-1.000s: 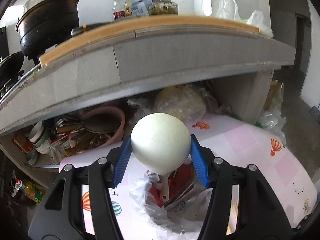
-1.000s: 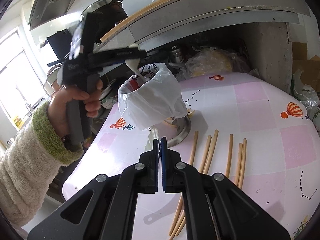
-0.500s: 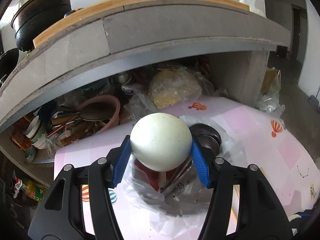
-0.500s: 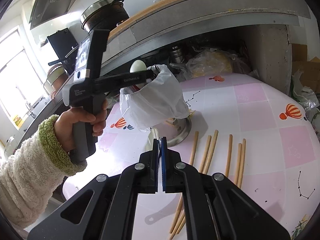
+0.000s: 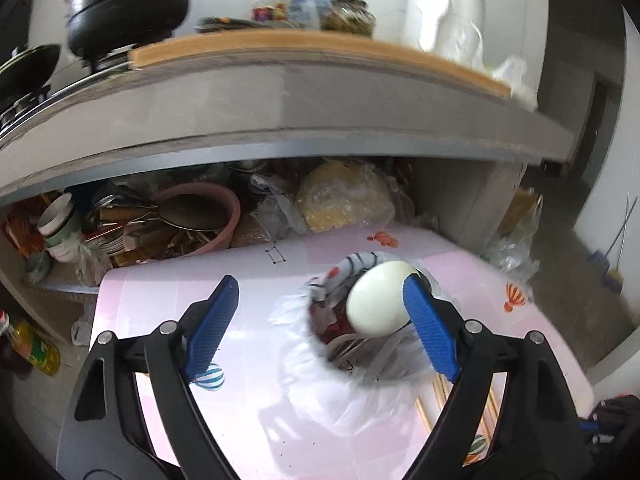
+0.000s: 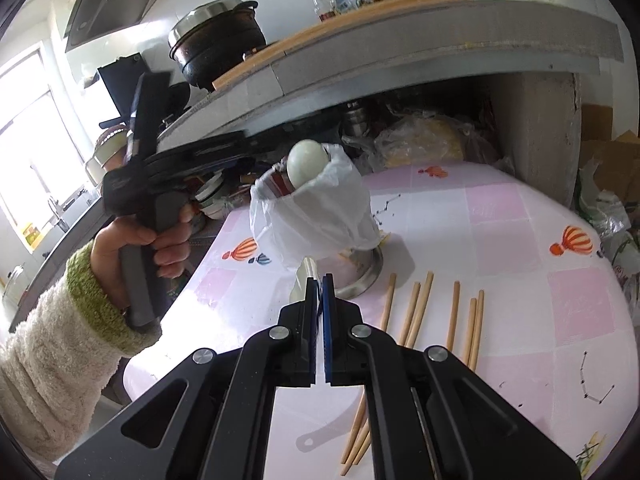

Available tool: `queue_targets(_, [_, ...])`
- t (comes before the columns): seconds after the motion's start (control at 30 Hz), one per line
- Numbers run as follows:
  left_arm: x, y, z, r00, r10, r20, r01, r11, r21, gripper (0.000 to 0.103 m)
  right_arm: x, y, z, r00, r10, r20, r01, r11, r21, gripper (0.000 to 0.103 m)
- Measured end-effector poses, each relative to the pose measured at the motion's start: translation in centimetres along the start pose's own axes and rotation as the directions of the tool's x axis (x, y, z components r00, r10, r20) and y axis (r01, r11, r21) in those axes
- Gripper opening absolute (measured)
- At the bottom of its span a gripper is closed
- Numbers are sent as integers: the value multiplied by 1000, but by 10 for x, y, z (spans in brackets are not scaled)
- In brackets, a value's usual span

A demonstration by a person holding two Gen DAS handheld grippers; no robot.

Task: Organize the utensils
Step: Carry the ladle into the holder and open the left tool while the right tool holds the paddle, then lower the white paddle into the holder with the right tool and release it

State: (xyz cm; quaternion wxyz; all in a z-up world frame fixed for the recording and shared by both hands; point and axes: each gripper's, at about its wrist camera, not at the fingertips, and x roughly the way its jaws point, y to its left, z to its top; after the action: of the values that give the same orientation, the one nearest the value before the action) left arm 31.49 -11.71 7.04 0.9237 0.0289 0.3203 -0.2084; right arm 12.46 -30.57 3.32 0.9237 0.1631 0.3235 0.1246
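The left gripper [image 5: 320, 312] is spread wide; the white ladle [image 5: 378, 300] rests against its right finger only, bowl up, at about 3 o'clock from the gap's middle. The ladle's handle drops into the bag-lined holder [image 6: 316, 216] on the pink worktop [image 6: 500, 220]. The right gripper [image 6: 321, 284] is pressed together on nothing, low over the worktop. Wooden chopsticks [image 6: 420, 308] lie at its 3 o'clock, beside the holder's metal base.
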Motion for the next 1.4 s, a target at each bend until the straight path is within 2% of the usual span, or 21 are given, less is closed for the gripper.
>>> queue_targets(0.2, [-48,33,-22,998,19,56,-14,997,-77,82,-25,10,32,998,-6,68,10,998,-61,3])
queue_targets(0.43, [-101,72,-85,995,69,75,-54,981,-188,83,-43,35,99,986,3,165,26,985,-170,3])
queue_targets(0.6, [-123,86,-128,990,128,54,-114,970,-215,83,-28,56,145,981,-8,196,52,974,-222,3])
queue_targets(0.77, [-137,106,-168,985,174,12,-165,952,-259,83,10,73,178,977,-55,207,109,960,-258,3])
queue_targets(0.93, [-142,128,-196,980,197,-21,-192,918,-347,83,56,75,190,979,-105,172,150,951,-270,3])
queue_targets(1.07, [-142,142,-212,976,213,-51,-217,899,-381,83,90,77,187,978,-149,148,189,932,-308,3])
queue_targets(1.2, [-140,147,-217,973,224,-59,-229,890,-393,83,112,80,179,977,-163,139,202,918,-341,3])
queue_targets(1.4, [-133,148,-219,974,218,-66,-226,892,-392,83,140,82,159,982,-167,91,190,904,-382,3])
